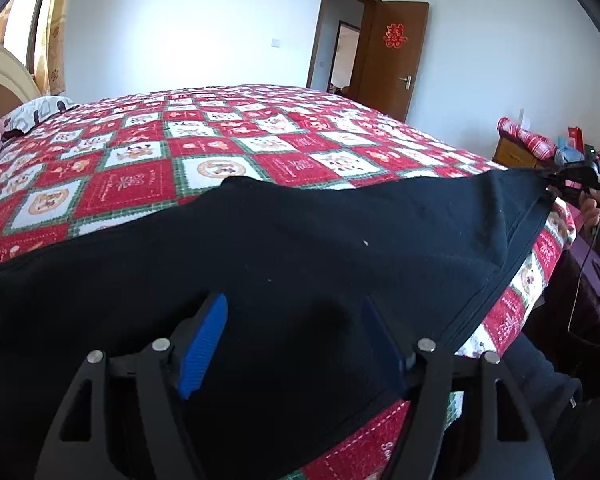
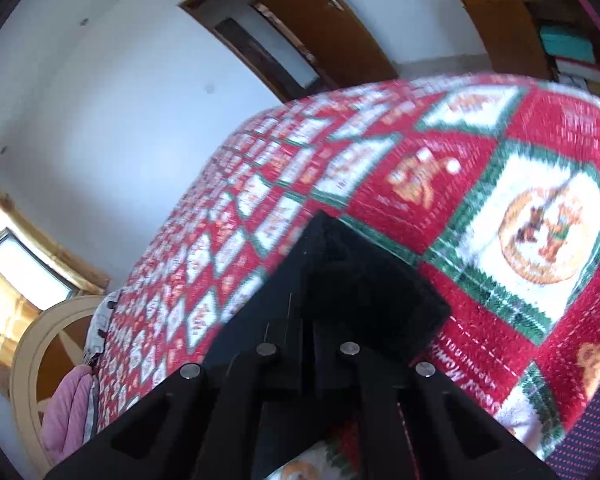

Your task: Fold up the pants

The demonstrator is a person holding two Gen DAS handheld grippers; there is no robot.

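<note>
Our left gripper stands wide open, blue pads astride the black pants without pinching. Our right gripper is clamped tight on the pants' corner. The pants lie along the near edge of the red checked bedspread.

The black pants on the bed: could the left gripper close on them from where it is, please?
Probably yes. The left gripper is open with the black pants lying directly between its blue pads, and nothing sits between them. The right gripper already pinches the far corner.
</note>
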